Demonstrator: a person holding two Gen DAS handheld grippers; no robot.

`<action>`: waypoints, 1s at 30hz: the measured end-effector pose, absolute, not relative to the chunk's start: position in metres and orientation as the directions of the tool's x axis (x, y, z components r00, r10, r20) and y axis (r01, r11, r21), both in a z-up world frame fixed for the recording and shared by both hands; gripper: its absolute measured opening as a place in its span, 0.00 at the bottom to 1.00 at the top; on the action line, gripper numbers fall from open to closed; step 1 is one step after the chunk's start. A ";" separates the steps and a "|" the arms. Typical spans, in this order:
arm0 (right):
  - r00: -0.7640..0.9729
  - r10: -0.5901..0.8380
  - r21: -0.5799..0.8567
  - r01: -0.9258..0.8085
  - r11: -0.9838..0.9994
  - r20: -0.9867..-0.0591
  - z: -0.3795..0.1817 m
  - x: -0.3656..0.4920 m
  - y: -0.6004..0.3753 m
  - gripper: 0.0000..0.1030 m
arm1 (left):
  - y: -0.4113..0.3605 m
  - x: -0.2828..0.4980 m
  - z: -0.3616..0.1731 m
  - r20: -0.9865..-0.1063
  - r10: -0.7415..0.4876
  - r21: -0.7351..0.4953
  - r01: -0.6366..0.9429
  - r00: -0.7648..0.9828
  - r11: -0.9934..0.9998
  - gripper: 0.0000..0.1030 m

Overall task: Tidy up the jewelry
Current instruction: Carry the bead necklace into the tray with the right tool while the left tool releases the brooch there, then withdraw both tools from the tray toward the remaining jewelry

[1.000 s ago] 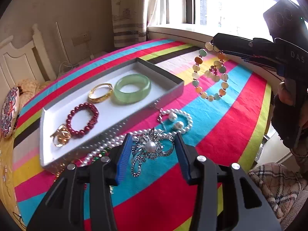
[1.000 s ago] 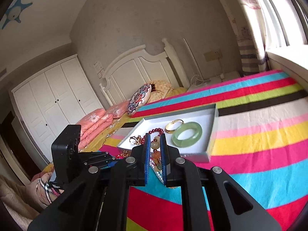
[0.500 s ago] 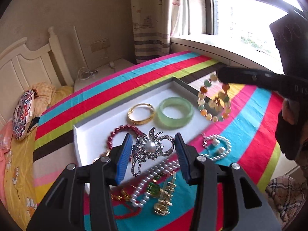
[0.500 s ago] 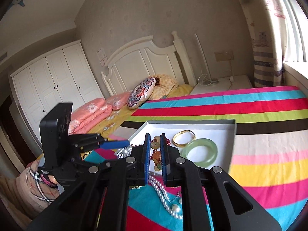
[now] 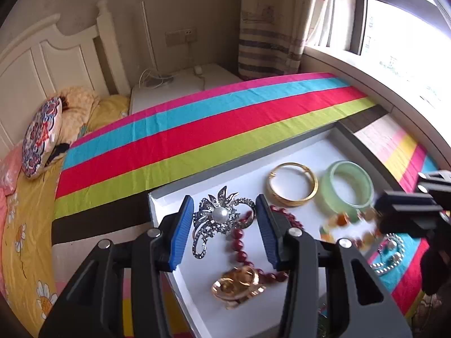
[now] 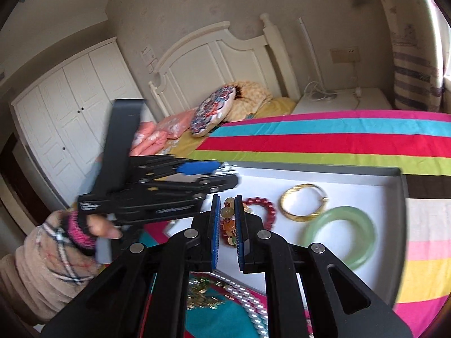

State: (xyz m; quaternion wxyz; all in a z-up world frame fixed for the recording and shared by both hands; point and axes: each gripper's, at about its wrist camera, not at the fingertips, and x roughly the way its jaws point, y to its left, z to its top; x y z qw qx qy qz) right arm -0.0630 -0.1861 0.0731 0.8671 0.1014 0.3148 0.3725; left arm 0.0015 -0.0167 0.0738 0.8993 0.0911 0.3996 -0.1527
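My left gripper (image 5: 224, 201) is shut on a silver brooch with a pearl (image 5: 218, 219), held above the left part of the white tray (image 5: 248, 180). My right gripper (image 6: 227, 198) is shut on a bracelet of orange, yellow and green beads (image 6: 229, 224), which dangles over the tray's near side. In the left wrist view that gripper (image 5: 406, 214) comes in from the right with the bead bracelet (image 5: 342, 221) blurred beneath it. In the tray lie a green jade bangle (image 5: 366, 188), a gold bangle (image 5: 293, 202), a red bead bracelet (image 5: 239, 242) and a gold ornament (image 5: 239, 284).
The tray stands on a striped cloth (image 5: 197, 129). Pearl pieces (image 5: 391, 253) and a pearl necklace (image 6: 248, 304) lie on the cloth in front of it. A bed with pillows (image 6: 214, 112) is on the left, a window (image 5: 408, 42) at the right. A hand in a plaid sleeve (image 6: 56, 253) holds the left gripper.
Both grippers have carried their pieces from over the striped cloth to above the tray. The brooch now hangs over the tray's left part, and the bead bracelet has come in over the jade bangle's side.
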 end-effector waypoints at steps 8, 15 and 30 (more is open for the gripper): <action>0.531 0.627 0.426 -0.462 0.778 -0.569 0.045 -0.043 -0.197 0.11 | -0.008 0.038 0.056 -0.785 -0.155 0.031 0.288 0.600 0.957 0.43; 0.568 0.553 0.341 -0.442 0.830 -0.610 0.038 -0.052 -0.207 0.36 | -0.007 0.049 0.049 -0.796 -0.139 0.022 0.258 0.589 0.966 0.54; 0.637 0.463 0.256 -0.394 0.883 -0.616 0.054 -0.079 -0.252 0.37 | -0.012 -0.034 0.109 -0.613 -0.025 0.165 0.160 0.789 0.973 0.96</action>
